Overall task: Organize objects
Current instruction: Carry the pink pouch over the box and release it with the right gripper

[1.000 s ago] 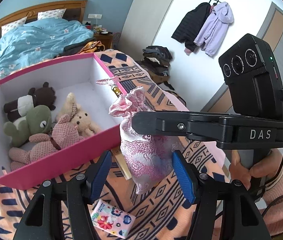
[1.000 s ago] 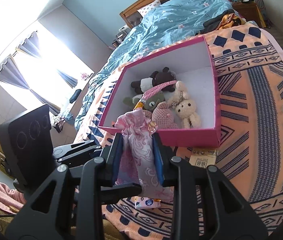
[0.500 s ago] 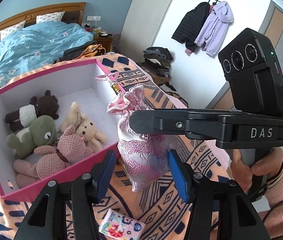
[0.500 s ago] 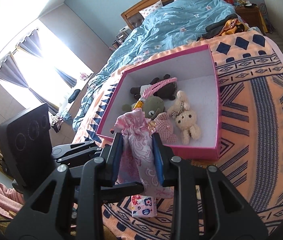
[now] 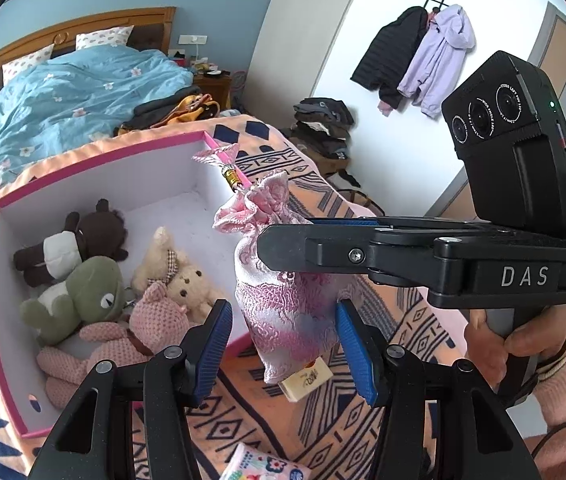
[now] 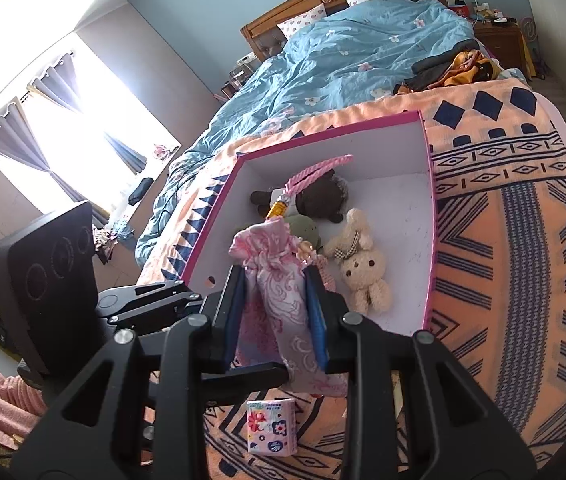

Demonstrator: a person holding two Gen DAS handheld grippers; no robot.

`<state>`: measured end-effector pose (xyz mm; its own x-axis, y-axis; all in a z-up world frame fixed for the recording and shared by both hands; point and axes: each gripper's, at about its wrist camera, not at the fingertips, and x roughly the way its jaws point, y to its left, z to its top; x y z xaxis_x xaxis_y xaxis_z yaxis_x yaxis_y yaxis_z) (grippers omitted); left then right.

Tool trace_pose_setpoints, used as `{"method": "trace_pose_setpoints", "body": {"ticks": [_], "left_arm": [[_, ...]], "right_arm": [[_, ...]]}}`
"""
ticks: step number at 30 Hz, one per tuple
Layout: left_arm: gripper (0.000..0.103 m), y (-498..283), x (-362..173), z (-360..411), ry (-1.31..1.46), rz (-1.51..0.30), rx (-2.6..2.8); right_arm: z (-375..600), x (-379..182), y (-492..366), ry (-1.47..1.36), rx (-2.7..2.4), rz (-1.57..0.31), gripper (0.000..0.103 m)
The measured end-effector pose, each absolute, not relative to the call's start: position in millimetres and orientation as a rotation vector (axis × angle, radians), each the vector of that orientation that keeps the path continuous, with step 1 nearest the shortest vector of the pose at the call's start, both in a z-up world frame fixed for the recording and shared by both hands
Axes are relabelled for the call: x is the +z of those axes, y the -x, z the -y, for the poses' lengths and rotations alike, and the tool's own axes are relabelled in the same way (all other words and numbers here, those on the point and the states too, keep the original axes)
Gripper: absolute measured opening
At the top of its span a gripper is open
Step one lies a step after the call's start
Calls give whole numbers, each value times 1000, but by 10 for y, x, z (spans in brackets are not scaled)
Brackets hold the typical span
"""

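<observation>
Above the bed's patterned blanket [image 6: 523, 260], my right hand-held gripper [image 6: 277, 312] clamps the pink pouch [image 6: 279, 300] beside the box [image 5: 95, 168]; my left hand-held gripper [image 5: 283, 352], jaws just closing, brackets it untouched. Four soft toys [image 5: 83, 296] are boxed; the tissue packet [image 6: 271, 426] and small carton [image 5: 307, 378] remain.

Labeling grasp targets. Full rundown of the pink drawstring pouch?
The pink drawstring pouch is shiny brocade with a swirl pattern, neck gathered into a ruffle; a pink cord with a gold bead sticks out above. It hangs upright, off the blanket, near the pink box's front wall. The right gripper clamps its sides; the left gripper's pads flank its lower half.
</observation>
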<state>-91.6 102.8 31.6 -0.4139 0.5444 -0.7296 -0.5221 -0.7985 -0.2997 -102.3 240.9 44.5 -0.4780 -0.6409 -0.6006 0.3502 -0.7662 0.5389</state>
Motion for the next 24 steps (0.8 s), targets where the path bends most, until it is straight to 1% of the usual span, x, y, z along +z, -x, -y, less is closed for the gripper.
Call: {"method": "trace_pose_setpoints", "body": {"ticks": [24], "left_arm": [[55, 1228, 239, -1083, 1188, 14, 2258]], "right_arm": [[-2429, 352, 1355, -1149, -2256, 410, 32]]}}
